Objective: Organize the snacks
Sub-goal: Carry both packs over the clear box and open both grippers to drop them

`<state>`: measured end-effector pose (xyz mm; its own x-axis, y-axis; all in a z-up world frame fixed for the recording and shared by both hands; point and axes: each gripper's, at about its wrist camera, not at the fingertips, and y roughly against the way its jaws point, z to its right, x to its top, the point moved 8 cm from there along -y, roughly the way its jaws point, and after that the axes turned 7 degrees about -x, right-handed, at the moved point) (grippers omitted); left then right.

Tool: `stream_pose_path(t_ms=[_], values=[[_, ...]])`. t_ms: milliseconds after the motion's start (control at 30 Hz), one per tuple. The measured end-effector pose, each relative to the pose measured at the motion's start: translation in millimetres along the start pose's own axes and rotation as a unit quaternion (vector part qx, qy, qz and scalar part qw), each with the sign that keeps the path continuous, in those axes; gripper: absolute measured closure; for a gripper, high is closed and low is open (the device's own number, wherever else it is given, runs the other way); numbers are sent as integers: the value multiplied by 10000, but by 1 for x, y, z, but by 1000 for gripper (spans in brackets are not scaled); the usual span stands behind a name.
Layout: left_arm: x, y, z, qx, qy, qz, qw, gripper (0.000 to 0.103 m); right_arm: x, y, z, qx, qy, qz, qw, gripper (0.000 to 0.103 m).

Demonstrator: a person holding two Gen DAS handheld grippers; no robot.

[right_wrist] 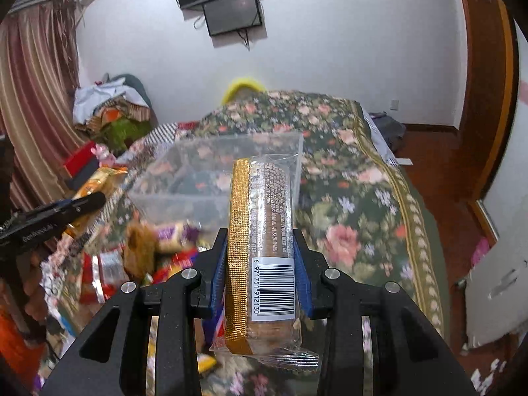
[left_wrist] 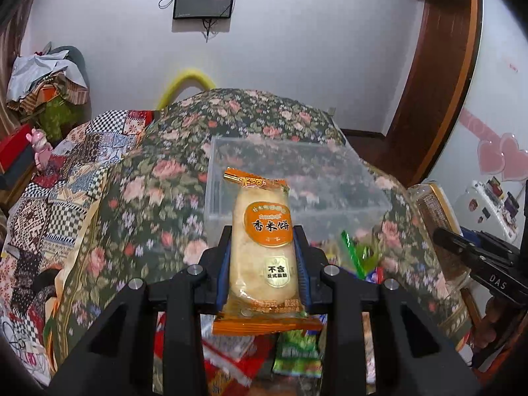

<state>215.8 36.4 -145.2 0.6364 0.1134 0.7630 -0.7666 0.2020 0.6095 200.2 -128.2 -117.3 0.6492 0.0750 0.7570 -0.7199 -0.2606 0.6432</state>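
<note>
Both hands loaded! The left gripper (left_wrist: 264,257) has its jaws narrowed onto an orange rice cracker packet (left_wrist: 262,247), blue pads pressing its long sides, and it's held clear above the floral bedspread (left_wrist: 145,178). The right gripper (right_wrist: 260,264) is clamped just as tight on a gold-striped biscuit pack (right_wrist: 264,247), barcode facing us. Ahead of both sits the clear plastic bin (left_wrist: 297,178), out in the middle of the bedspread, apparently empty. Loose snacks (right_wrist: 132,257) lie heaped at the near edge. The risks? Slick wrappers pinched by the sides could slide out, and two grippers heading for one bin could knock each other or nudge the light bin across the soft cover
</note>
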Motion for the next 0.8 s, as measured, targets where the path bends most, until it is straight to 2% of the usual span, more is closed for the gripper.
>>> stream_pose_path(t_ms=[133, 400, 600, 800], values=[[22, -12, -3, 78, -4, 42, 10000, 70, 20, -2, -5, 38, -4, 179, 9998, 70], [44, -50, -16, 200, 188, -130, 9995, 70, 53, -17, -14, 150, 48, 373, 9992, 70], [47, -89, -25, 142, 459, -472, 9977, 70, 62, -46, -21, 228, 94, 215, 9995, 70], [49, -119, -30, 90, 623, -788, 9949, 70, 64, -82, -18, 48, 161, -22, 9999, 70]])
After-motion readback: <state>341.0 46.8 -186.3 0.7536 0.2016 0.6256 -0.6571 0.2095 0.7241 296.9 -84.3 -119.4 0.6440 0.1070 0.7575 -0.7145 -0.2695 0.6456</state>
